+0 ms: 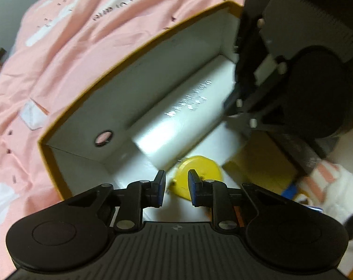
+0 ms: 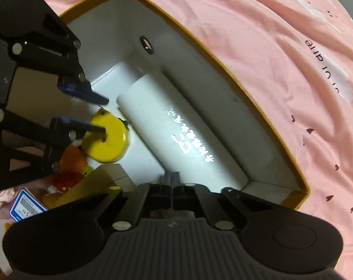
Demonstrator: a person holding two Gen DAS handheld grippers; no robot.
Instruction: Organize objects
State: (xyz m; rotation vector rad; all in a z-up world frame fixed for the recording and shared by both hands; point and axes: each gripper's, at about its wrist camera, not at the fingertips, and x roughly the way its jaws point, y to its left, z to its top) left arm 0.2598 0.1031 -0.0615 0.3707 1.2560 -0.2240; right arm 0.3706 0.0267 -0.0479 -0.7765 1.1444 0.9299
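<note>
While both grippers are hanging over the box (image 2: 223,74), the yellow disc (image 2: 106,140) is lying on its floor beside the white tube (image 2: 176,135) — left gripper (image 1: 176,187) slightly parted, gripping nothing, right gripper (image 2: 172,182) clenched empty. Judging the packing step underway; next, something outside needs fetching.

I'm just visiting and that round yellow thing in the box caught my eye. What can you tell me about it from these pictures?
The yellow disc is a thick, flat, round piece, smooth and glossy like plastic, with a few small dark holes or screws in its top face. It lies flat on the white floor of the open box, close beside the white cylinder. The left gripper is over it with a gap between its fingers; one fingertip reaches over the top face, though whether it touches is unclear.
</note>
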